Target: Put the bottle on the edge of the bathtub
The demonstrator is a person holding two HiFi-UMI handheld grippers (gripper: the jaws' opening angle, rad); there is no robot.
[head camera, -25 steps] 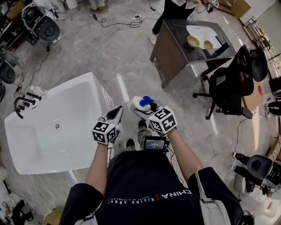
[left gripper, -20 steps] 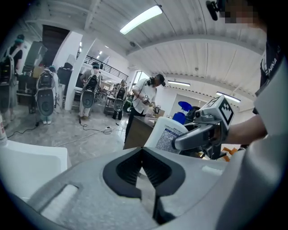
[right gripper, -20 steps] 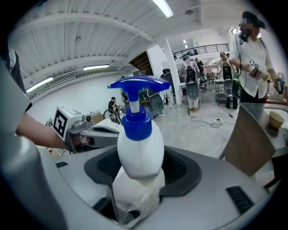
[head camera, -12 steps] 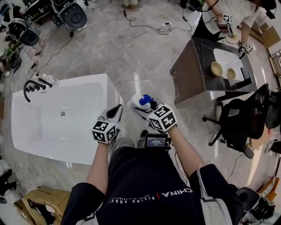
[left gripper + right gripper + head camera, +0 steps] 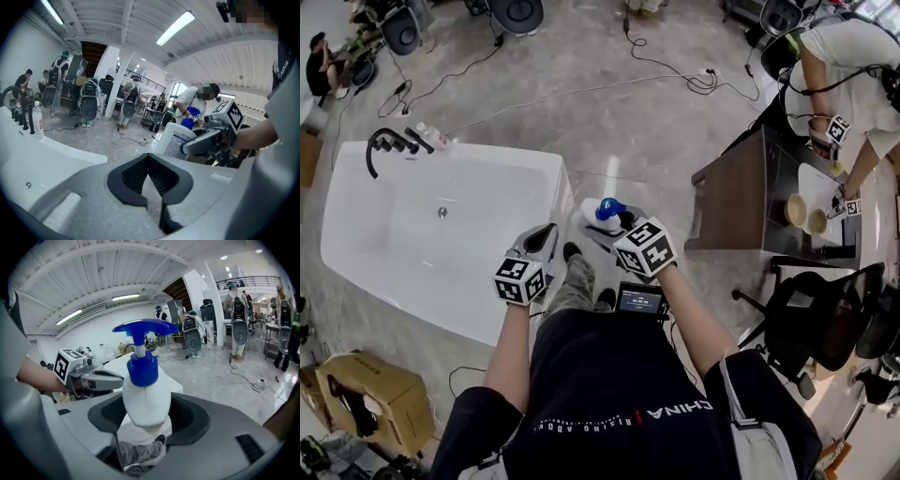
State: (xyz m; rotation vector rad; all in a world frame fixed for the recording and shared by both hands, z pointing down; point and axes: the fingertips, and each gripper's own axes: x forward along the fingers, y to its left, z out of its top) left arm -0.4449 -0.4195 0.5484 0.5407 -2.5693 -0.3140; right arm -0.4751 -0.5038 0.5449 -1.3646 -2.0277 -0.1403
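We log right gripper (image 5: 149,416) grasping bottle (image 5: 143,394); its label shows only in left gripper view. Left gripper (image 5: 149,161) clenched, empty. Bathtub (image 5: 487,153) whole only in head view.

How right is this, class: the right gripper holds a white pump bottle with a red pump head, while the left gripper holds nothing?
One detail is wrong: the pump head is blue, not red, as the right gripper view shows. The rest stands: the right gripper holds the white pump bottle, while the left gripper holds nothing.
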